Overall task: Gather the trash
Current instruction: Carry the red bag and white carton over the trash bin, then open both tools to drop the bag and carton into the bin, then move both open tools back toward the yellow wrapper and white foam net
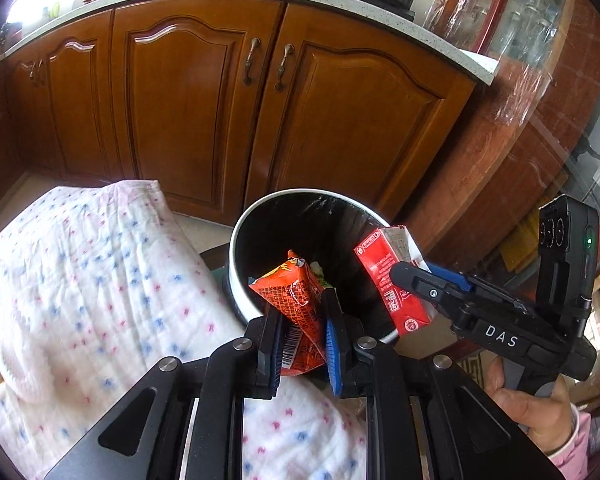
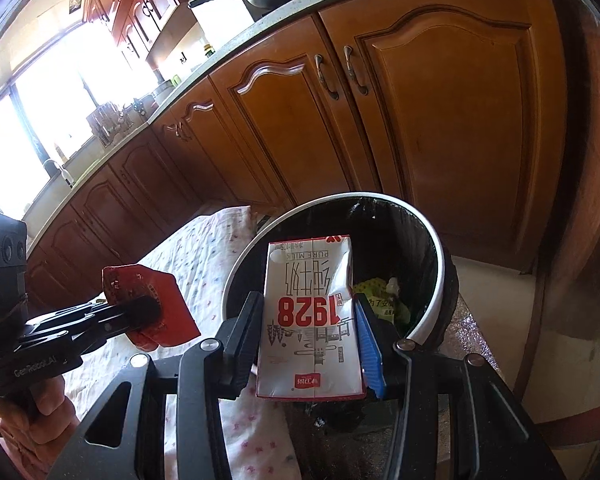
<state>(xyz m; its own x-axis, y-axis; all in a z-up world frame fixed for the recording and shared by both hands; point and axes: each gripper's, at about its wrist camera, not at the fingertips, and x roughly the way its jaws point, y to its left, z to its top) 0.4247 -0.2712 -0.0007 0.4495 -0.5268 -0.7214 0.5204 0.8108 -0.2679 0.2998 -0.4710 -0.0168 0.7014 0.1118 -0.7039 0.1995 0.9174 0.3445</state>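
Right now you are at the drop-off step: your left gripper (image 1: 303,330) is clamped on an orange snack wrapper (image 1: 296,300), and your right gripper (image 2: 308,334) is clamped on a white milk carton (image 2: 310,320), both hanging at the near rim of the black-lined trash bin (image 1: 236,256) (some yellow-green rubbish already lies inside). Next, you probably need to carry each piece further over the opening before letting go, since the wrapper sits just at the rim. Room is tight: the quilted cloth (image 1: 80,280) lies close on the left, the wooden cabinet doors (image 1: 204,112) stand just behind the bin, and your two grippers are near each other.
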